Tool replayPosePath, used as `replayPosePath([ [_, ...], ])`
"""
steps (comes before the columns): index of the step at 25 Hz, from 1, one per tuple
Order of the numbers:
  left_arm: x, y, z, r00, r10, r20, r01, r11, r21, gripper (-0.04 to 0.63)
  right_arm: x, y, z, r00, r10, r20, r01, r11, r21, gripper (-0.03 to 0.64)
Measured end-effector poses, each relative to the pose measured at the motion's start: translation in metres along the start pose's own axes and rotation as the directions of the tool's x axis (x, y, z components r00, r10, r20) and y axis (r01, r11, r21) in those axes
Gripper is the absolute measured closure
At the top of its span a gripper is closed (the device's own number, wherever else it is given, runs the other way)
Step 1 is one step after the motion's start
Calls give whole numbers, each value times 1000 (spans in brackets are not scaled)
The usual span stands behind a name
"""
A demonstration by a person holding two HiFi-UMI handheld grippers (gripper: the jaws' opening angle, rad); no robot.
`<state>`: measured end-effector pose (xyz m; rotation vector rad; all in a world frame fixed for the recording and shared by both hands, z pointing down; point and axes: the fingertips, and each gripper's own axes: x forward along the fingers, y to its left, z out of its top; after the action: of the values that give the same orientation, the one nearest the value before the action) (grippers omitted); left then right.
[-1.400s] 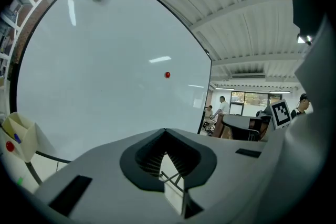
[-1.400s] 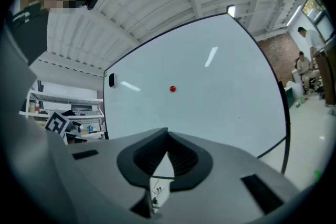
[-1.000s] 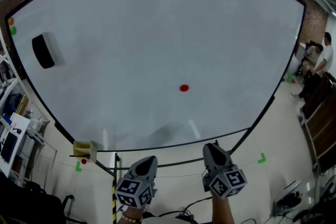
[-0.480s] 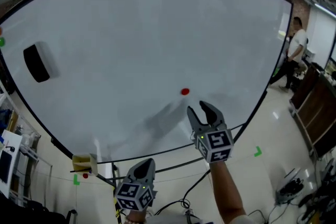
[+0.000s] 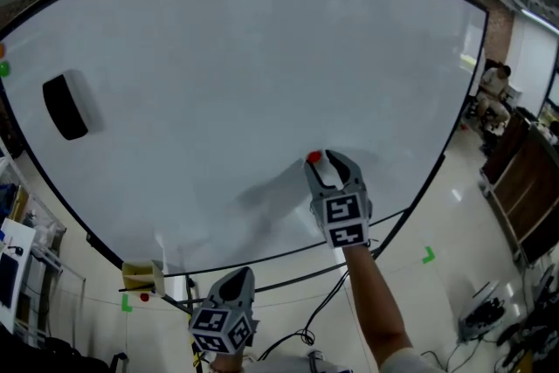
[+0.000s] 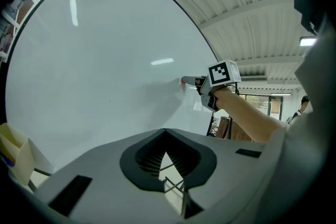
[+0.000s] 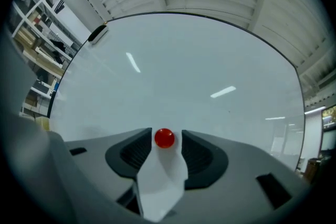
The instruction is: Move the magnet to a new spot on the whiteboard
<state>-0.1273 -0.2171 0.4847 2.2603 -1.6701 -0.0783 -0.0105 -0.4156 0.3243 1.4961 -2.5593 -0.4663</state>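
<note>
A small round red magnet [image 5: 313, 157] sticks to the large whiteboard [image 5: 218, 74], low and right of its middle. My right gripper [image 5: 324, 163] is raised to the board and stands open, its two fingertips on either side of the magnet. In the right gripper view the magnet [image 7: 164, 138] sits between the dark pads [image 7: 137, 150] with a thin gap on each side. My left gripper [image 5: 232, 303] hangs low below the board's bottom edge, shut and holding nothing. The left gripper view shows the right gripper [image 6: 189, 81] against the board.
A black eraser [image 5: 65, 107] clings to the board's far left. A green magnet [image 5: 3, 69] sits at the left edge. A yellow box [image 5: 140, 275] rests by the board's lower frame. People [image 5: 491, 87] stand beyond the board's right edge, near dark furniture [image 5: 524, 179].
My right gripper rose from below the board up to the magnet and opened; its fingertips now flank the magnet. The left gripper stayed low.
</note>
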Motion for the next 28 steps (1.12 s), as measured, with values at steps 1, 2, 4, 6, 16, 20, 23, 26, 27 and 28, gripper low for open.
replayPosePath([
  [1,-1,1,1,1000,1,4,-1,1000,-2,603,2,1,-1,1000,-7,-3,7,1000,-14,410],
  [2,-2,2,2,1000,1,6,-1,1000,-4,603,4,2,-2,1000,-12,-8,12,1000,-27,411],
  [4,-3,3,3,1000,0,9,0,1000,-4,603,7,5,-3,1000,-17,-21,16,999,-45,425],
  [6,-4,3,3,1000,-1,11,1,1000,-3,603,8,6,-5,999,-22,-31,20,998,-55,433],
  [16,-8,5,4,1000,-5,10,5,1000,-1,603,10,5,-8,999,-15,-39,13,999,-51,469],
  [20,-9,4,4,1000,-7,7,7,1000,2,603,9,4,-8,999,-17,-43,15,998,-54,472],
  [23,-10,3,3,1000,-9,6,9,1000,4,603,10,5,-8,999,-25,-46,22,998,-62,482],
  [26,-11,3,3,1000,-10,6,10,1000,5,603,10,5,-7,998,-28,-56,24,998,-62,482],
  [27,-11,3,3,1000,-11,5,11,1000,5,603,9,5,-7,998,-27,-60,24,998,-63,482],
  [28,-11,3,3,1000,-12,3,12,1000,5,603,9,5,-7,998,-27,-64,23,998,-65,482],
])
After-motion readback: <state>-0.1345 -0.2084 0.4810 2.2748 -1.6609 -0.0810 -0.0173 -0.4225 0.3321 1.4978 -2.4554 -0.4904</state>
